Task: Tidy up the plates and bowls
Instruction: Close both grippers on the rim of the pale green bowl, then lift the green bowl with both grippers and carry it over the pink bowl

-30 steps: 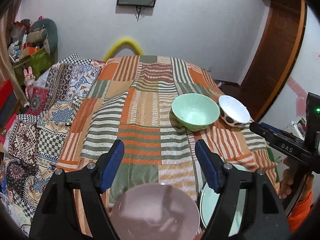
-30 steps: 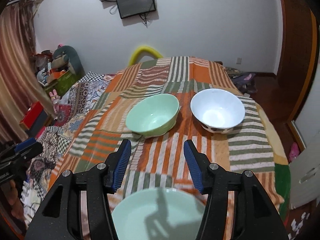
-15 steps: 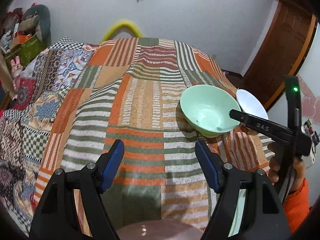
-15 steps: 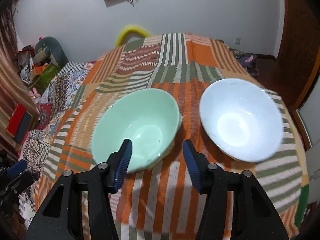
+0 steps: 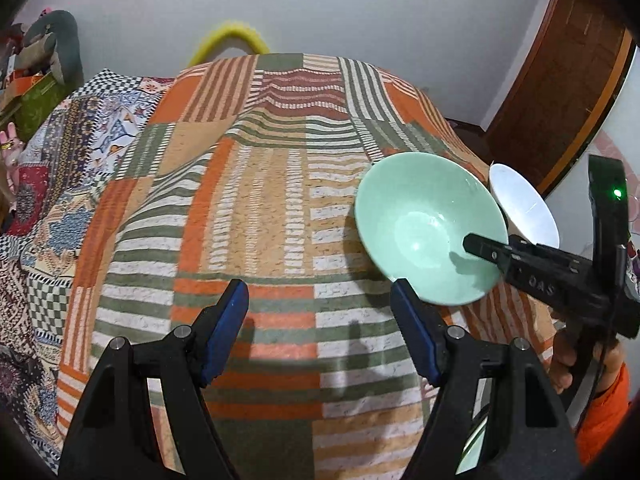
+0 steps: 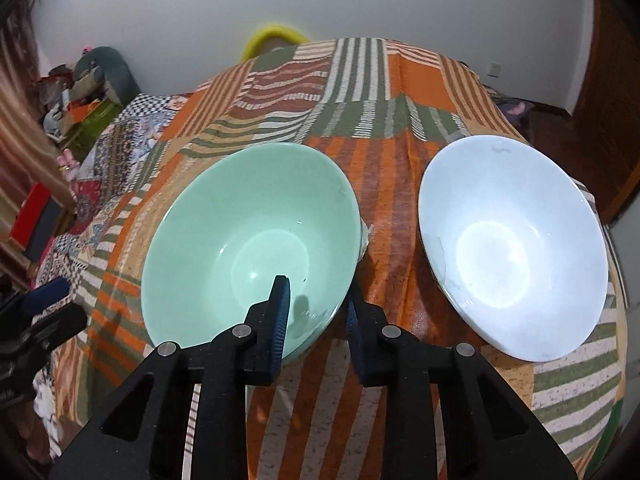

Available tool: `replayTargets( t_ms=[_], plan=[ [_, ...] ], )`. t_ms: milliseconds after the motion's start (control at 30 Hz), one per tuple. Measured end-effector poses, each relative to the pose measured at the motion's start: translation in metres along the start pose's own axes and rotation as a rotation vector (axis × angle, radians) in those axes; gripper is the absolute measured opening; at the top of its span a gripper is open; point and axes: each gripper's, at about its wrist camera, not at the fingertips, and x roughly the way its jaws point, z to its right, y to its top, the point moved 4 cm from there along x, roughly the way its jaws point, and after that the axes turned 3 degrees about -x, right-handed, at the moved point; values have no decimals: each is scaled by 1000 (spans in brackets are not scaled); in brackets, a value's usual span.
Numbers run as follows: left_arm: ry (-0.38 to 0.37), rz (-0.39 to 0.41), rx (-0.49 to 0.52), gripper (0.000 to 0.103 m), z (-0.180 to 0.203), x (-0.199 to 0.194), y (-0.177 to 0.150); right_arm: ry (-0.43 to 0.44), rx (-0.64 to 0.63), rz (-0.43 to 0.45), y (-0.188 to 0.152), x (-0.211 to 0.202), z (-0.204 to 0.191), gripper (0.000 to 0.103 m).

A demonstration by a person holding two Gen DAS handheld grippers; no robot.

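Note:
A mint green bowl (image 6: 252, 236) and a white bowl (image 6: 512, 240) sit side by side on the striped patchwork cloth (image 6: 392, 92). My right gripper (image 6: 316, 300) straddles the green bowl's near rim, one finger inside and one outside, jaws partly closed and not pressing the rim. In the left wrist view the green bowl (image 5: 424, 224) and white bowl (image 5: 520, 208) lie to the right, with the right gripper reaching into the green bowl. My left gripper (image 5: 320, 312) is open and empty above the cloth, left of the green bowl.
A pale plate edge (image 5: 474, 444) shows at the bottom right of the left wrist view. Cluttered boxes and toys (image 6: 80, 92) stand at the left by the wall. A wooden door (image 5: 560, 80) is at the right. The cloth drops off at the right edge.
Both grippers moved forward over the cloth. My right gripper narrowed and came down over the green bowl's near rim. The pink bowl and nearer plate slid out of view below.

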Motion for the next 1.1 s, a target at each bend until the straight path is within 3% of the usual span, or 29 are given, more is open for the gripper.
replayTargets(
  t_ms=[167, 233, 333, 433, 633, 933, 1100],
  plan=[
    [3, -38, -9, 69, 1, 22, 4, 53, -24, -5, -3, 2, -4, 23],
    [8, -56, 5, 56, 4, 31, 6, 64, -41, -3, -5, 1, -9, 22],
    [-1, -65, 16, 50, 10, 39, 11, 91, -55, -3, -7, 1, -17, 21],
    [-14, -99, 32, 28, 16, 52, 13, 113, -57, -4, -9, 2, -21, 19],
    [3, -101, 53, 12, 15, 51, 5, 103, -23, -9, -9, 2, -19, 16],
    [-18, -82, 65, 11, 20, 19, -7, 89, 1, -26, -18, -11, -24, 12],
    [-40, -42, 73, 11, 27, -13, -15, 79, -3, 16, -21, -38, -30, 12]
  ],
)
